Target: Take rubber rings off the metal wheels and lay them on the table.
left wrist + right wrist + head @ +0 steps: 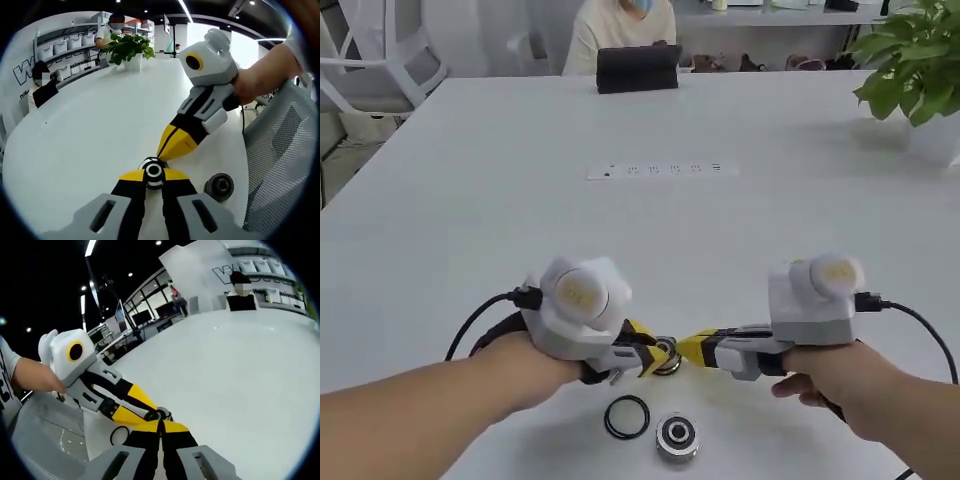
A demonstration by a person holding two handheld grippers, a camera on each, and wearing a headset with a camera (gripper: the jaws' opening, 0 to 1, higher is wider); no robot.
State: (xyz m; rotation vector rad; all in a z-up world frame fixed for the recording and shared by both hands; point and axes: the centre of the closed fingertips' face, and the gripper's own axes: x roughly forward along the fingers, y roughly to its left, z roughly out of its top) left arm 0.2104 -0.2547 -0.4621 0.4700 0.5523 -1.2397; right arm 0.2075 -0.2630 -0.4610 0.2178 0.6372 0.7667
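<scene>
Just above the near edge of the white table (pixel 620 230), the two grippers meet nose to nose around a small metal wheel (pixel 666 357). The left gripper (pixel 645 357) has its jaws closed on the wheel, holding it up off the surface. The right gripper (pixel 690 350) has its jaws pressed together at the wheel's rim, apparently nipping the rubber ring (pixel 162 414) still seated there. A loose ring (pixel 626 416) already lies flat on the table below them, with a second wheel (pixel 677 436) just beside it. The main risk is the thin bite on the rubber: pulled too fast, it could slip from the tips and snap back onto the rim. A weak hold on the wheel could also let it twist free and drop onto the parts below.
</scene>
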